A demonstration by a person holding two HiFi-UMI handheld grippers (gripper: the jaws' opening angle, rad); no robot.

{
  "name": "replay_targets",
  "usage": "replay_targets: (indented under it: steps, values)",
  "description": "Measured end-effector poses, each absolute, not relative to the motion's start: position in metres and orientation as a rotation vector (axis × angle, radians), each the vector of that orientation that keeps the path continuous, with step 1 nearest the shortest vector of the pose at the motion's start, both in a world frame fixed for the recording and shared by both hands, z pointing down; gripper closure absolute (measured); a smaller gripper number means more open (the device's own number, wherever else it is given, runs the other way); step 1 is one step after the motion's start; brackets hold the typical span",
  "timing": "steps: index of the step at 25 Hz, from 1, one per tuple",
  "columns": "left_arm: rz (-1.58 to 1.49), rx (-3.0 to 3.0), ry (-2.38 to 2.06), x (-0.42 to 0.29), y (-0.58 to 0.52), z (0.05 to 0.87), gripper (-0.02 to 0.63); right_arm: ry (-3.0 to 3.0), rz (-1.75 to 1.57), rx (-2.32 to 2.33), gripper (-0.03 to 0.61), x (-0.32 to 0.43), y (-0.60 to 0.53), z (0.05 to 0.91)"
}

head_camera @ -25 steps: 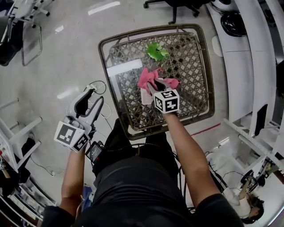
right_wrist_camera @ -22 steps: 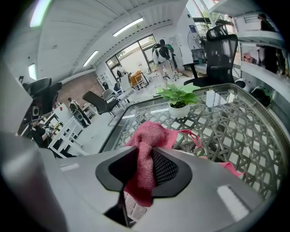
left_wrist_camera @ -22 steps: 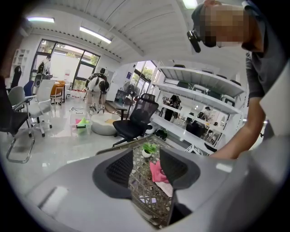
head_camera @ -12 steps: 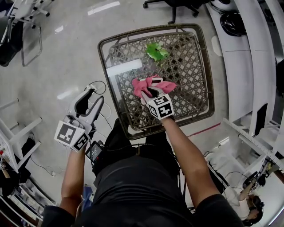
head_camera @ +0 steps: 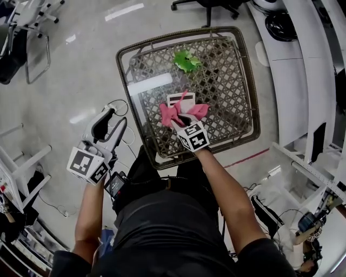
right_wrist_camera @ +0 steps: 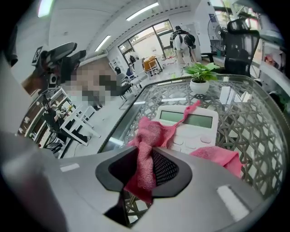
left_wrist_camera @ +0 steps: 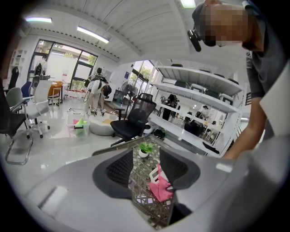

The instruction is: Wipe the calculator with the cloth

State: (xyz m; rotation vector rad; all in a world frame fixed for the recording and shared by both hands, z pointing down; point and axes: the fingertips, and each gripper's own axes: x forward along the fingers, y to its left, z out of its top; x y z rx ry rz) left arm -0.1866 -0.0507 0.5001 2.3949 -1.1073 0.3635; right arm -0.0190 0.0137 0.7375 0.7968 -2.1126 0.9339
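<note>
A white calculator lies on the glass-topped wicker table. A pink cloth is draped over its near end, and my right gripper is shut on a bunched fold of it. In the right gripper view the cloth hangs between the jaws of the right gripper. Beyond them the calculator shows its screen and keys. My left gripper hangs open over the floor left of the table, holding nothing. Through the open left gripper I see the table and the cloth.
A small green potted plant stands at the table's far side, also seen as the plant behind the calculator. White cables lie on the floor by the table's left edge. White shelving runs along the right, and an office chair stands beyond the table.
My right gripper has dragged the pink cloth toward the near-left side of the table, uncovering the calculator's far end. The left gripper has stayed in place.
</note>
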Motion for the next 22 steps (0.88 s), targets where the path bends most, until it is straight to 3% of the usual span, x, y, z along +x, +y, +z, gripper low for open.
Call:
replay_targets:
  steps: [22]
  values:
    - [0.403,2.444,-1.021,-0.148,-0.055,0.499,0.402,-1.979,1.107,1.043,0.483,0.073,0.021,0.745]
